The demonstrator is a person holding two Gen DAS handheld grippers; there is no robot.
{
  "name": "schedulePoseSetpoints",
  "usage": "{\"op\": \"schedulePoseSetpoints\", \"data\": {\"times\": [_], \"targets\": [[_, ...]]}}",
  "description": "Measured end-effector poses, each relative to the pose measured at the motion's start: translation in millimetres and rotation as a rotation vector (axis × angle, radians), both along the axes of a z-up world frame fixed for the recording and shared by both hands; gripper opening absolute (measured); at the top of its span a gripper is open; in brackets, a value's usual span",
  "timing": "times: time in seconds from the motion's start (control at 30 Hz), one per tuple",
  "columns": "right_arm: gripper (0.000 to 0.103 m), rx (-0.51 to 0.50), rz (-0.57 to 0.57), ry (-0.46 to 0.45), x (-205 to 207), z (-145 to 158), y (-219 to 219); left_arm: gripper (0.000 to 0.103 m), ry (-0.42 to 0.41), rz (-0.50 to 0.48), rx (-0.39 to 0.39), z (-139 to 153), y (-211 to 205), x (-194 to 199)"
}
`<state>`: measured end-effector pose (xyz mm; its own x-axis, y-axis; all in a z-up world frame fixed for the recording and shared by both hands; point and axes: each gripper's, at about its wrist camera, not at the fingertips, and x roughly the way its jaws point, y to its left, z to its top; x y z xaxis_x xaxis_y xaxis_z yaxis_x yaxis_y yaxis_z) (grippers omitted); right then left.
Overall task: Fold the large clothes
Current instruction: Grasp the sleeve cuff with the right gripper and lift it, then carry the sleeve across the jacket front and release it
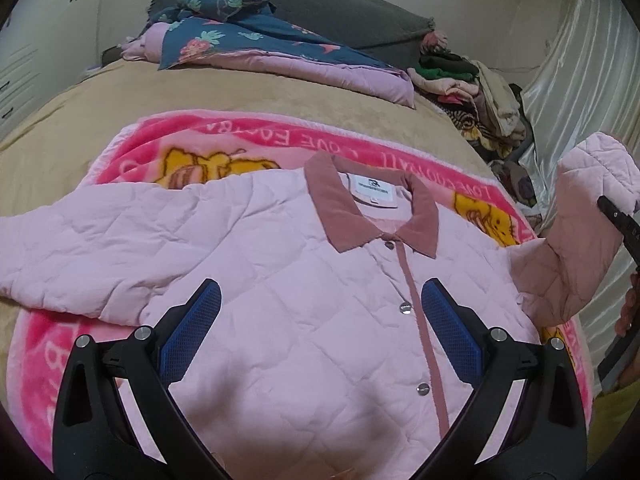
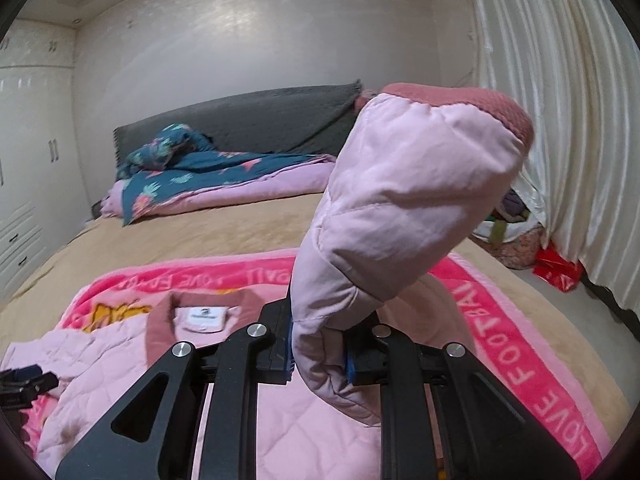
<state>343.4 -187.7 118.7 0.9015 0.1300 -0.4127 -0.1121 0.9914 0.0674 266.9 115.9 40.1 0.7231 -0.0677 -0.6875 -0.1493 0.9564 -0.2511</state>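
A pale pink quilted jacket [image 1: 248, 264] with a dusty-rose collar [image 1: 340, 200] lies face up, buttoned, on a bright pink blanket [image 1: 192, 140]. My left gripper [image 1: 320, 328] hovers open over the jacket's chest, its blue pads [image 1: 192, 332] wide apart with nothing between them. My right gripper [image 2: 320, 348] is shut on the jacket's right sleeve [image 2: 400, 208], which stands lifted off the bed with its rose cuff [image 2: 480, 104] at the top. In the left wrist view that raised sleeve [image 1: 580, 232] shows at the right edge beside the right gripper's black finger [image 1: 624, 228]. The left sleeve [image 1: 80, 248] lies flat.
The blanket rests on a tan bed sheet [image 2: 200, 232]. A folded floral quilt [image 1: 248, 44] and grey headboard [image 2: 260, 116] sit at the far end. Piled clothes [image 1: 472, 84] lie at the bed's right, beside a cream curtain [image 2: 560, 120]. A white wardrobe [image 2: 32, 160] stands left.
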Motion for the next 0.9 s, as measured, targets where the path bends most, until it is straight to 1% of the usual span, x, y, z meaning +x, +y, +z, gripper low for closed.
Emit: {"op": "schedulePoseSetpoints", "data": {"times": [0.1,0.27,0.43,0.6,0.7,0.83,0.9], "targets": [[0.017,-0.015,0.041,-0.002,-1,1,20,0.094,-0.002,0.017,-0.023,-2,13,-2],[0.017,-0.068,0.102,-0.003,-3,-3,56,0.094,0.001,0.067,-0.065,-7,39,-3],[0.017,-0.121,0.167,0.008,-5,-13,92,0.094,0.024,0.104,-0.132,-19,61,-4],[0.017,-0.165,0.235,0.028,-8,-32,126,0.094,0.026,0.123,-0.207,-25,76,-6],[0.017,-0.188,0.274,0.045,-8,-47,149,0.094,0.020,0.121,-0.271,-29,82,-7],[0.017,-0.207,0.317,0.080,-8,-69,175,0.094,0.012,0.126,-0.323,-33,87,-7],[0.017,-0.214,0.333,0.095,-8,-81,186,0.094,0.007,0.125,-0.367,-36,90,-7]]}}
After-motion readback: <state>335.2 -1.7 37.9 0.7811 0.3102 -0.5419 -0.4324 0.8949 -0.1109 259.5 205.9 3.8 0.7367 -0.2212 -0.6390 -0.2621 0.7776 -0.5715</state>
